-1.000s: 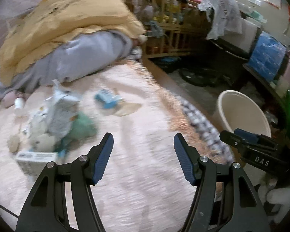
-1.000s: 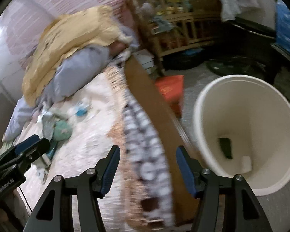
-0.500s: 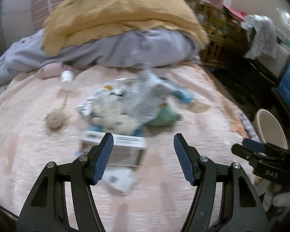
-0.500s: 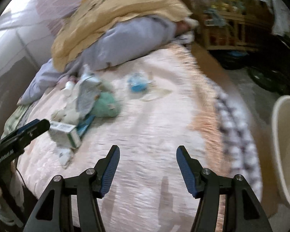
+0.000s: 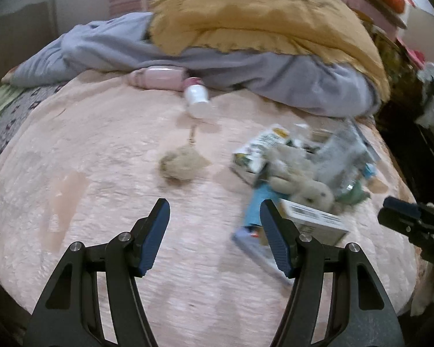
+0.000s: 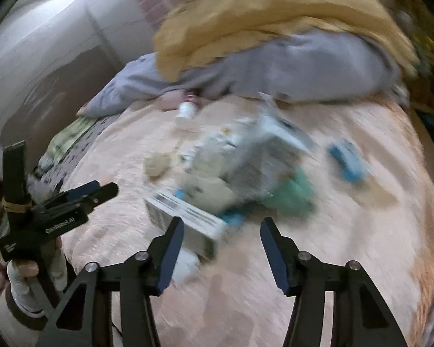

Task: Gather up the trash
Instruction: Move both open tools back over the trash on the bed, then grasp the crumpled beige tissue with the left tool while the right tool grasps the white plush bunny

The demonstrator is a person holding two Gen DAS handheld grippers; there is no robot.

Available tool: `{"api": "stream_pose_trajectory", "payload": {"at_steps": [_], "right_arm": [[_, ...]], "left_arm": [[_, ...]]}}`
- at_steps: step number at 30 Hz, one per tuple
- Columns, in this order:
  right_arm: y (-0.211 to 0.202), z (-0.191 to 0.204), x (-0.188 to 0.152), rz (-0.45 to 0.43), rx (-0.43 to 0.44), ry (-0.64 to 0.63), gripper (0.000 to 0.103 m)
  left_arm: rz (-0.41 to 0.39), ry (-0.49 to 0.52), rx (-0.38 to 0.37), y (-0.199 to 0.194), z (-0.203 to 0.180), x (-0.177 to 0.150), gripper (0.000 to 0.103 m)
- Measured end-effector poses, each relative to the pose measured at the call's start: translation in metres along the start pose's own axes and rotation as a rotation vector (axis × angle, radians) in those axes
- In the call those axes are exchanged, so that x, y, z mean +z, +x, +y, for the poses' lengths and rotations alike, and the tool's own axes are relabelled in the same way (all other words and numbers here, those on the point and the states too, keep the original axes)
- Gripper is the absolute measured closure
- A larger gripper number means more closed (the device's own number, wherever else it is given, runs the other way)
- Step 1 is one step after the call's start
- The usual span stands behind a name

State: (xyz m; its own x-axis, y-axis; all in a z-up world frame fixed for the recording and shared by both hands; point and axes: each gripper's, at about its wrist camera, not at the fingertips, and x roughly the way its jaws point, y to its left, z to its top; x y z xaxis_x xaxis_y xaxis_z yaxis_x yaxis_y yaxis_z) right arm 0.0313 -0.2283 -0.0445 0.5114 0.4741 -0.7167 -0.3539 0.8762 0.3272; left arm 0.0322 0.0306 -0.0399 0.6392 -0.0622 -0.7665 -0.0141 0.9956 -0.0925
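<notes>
Now reaching: both grippers come over the bed toward the litter, nothing picked yet.

Right gripper (image 6: 221,248) has nothing between its blue pads, and its jaws are closing a little as it hangs over the pink blanket (image 6: 347,231), just short of the white barcoded box (image 6: 185,214) at the near edge of the trash pile (image 6: 246,167). Left gripper (image 5: 214,231) stands moderately open and empty too, with that same box (image 5: 312,219) and a blue wrapper (image 5: 254,208) just beside its right finger. Further out lie a tan crumpled wad (image 5: 182,163) apart from the pile, a white bottle (image 5: 198,101) near the grey bedding (image 5: 275,72) at the far edge, and a blue packet (image 6: 348,160) toward the bed's right edge. By my reading the step is the approach; next calls for lowering one gripper astride the box, which looks the easiest piece, and closing on its narrow sides.
</notes>
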Motion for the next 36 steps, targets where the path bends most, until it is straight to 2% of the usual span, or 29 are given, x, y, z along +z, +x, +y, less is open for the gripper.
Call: {"api": "stream_pose_trajectory", "payload": {"at_steps": [4,8,11,13,15,18,22,24,25,26,28,33,36], "right_arm": [[0.038,0.022,0.025,0.048,0.016,-0.049,0.050],[0.086,0.033,0.043,0.137,0.005,-0.086,0.050],[0.116,0.036,0.049,0.194,-0.038,-0.118,0.050],[0.134,0.032,0.050,0.228,-0.065,-0.103,0.050],[0.143,0.025,0.049,0.247,-0.048,-0.071,0.050],[0.150,0.019,0.046,0.238,-0.032,-0.041,0.050],[0.144,0.020,0.046,0.183,-0.021,-0.033,0.055],[0.137,0.021,0.045,0.159,-0.016,-0.039,0.056],[0.134,0.022,0.045,0.149,-0.013,-0.041,0.056],[0.128,0.023,0.044,0.132,-0.009,-0.043,0.056],[0.120,0.024,0.043,0.109,-0.005,-0.047,0.056],[0.087,0.024,0.040,0.041,0.007,-0.045,0.057],[0.065,0.022,0.036,0.005,0.012,-0.033,0.057]], "left_arm": [[0.008,-0.032,0.009,0.007,0.020,0.003,0.039],[0.020,-0.065,-0.003,0.019,0.038,0.011,0.039],[0.023,-0.091,-0.031,0.032,0.050,0.018,0.039],[0.023,-0.105,-0.054,0.047,0.057,0.025,0.038],[0.039,-0.109,-0.065,0.065,0.059,0.032,0.033],[0.058,-0.094,-0.048,0.092,0.060,0.040,0.032],[0.083,-0.064,-0.012,0.127,0.056,0.044,0.033],[0.108,-0.071,-0.016,0.142,0.058,0.043,0.043],[0.128,-0.082,-0.033,0.150,0.059,0.042,0.062],[0.153,-0.095,-0.058,0.155,0.060,0.042,0.067],[0.141,-0.103,-0.069,0.152,0.059,0.041,0.074],[0.113,-0.051,-0.094,0.120,0.045,0.033,0.078],[0.086,-0.052,-0.139,0.095,0.040,0.028,0.078]]}}
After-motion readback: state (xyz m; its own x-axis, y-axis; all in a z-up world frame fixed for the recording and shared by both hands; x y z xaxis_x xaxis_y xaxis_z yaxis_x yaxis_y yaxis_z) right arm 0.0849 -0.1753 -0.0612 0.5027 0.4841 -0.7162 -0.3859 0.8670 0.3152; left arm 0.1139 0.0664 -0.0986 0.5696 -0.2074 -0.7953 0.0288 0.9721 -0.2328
